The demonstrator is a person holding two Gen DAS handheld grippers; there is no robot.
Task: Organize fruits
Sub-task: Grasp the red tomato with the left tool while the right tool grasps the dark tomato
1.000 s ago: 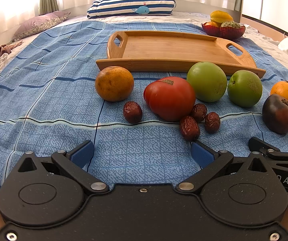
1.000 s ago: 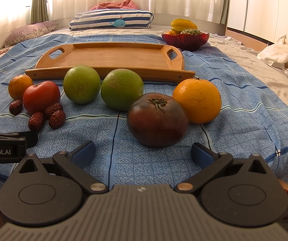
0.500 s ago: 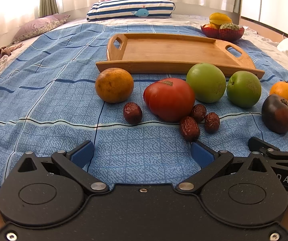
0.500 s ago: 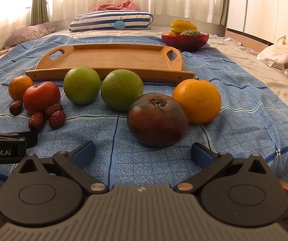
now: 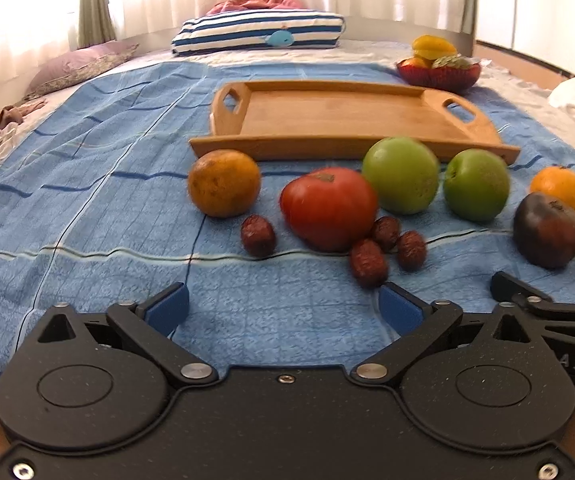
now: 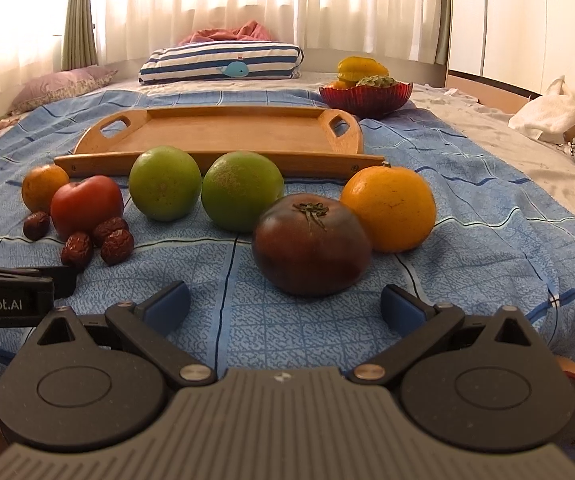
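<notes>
On the blue blanket (image 6: 467,248), nearest my right gripper (image 6: 285,304), sits the dark tomato (image 6: 311,250), stem up, touching the orange (image 6: 389,208) just behind it on the right. Both my grippers are spread wide and empty; the left gripper (image 5: 283,306) hovers near the dates (image 5: 369,262) and the red tomato (image 5: 329,208), gripping nothing. The tray (image 6: 223,136) lies bare just beyond the fruit row, its near rim close behind the two green fruits (image 6: 165,182).

I judge the step in hand to be the first pick, and the dark tomato is the natural one for the right side. To do it well, I want the fingers low, one on each flank of the tomato at its widest part, not over the stem. The right finger has to slip between tomato and orange, so I would come in slightly from the left to avoid nudging the orange away. It looks soft, so I close gently, only until it stops slipping. Then lift clear over the green fruits and the tray rim before setting down at the far end, leaving room for the rest.

The left should wait well apart so the two tools do not cross.
</notes>
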